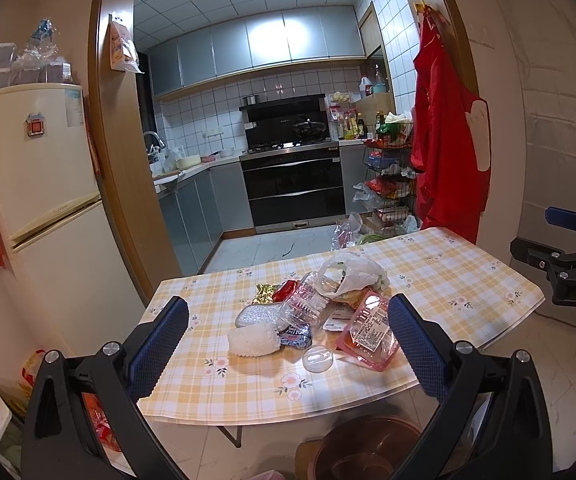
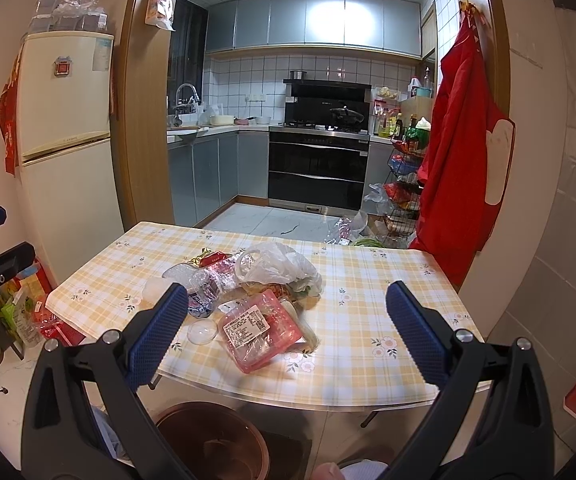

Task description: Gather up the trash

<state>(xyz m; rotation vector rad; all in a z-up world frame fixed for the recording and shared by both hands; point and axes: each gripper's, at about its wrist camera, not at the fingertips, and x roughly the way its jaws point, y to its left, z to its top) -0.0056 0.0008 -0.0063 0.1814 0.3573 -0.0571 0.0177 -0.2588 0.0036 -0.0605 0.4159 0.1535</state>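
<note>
Trash: heaped mid-desk (image 2: 368, 288), pink labelled tray (image 2: 261, 330) nearest, white plastic bag (image 2: 275, 266) behind.
Left gripper (image 1: 288, 344): jaws wide, empty.
Right gripper (image 2: 288, 340): jaws wide, empty.
Bin (image 2: 211, 440): brown, below desk edge, partly cut off.

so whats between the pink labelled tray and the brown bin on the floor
Nothing but bare checked tablecloth up to the table's near edge. The right wrist view shows it: the pink tray lies short of the edge, and the brown bin stands below.
</note>
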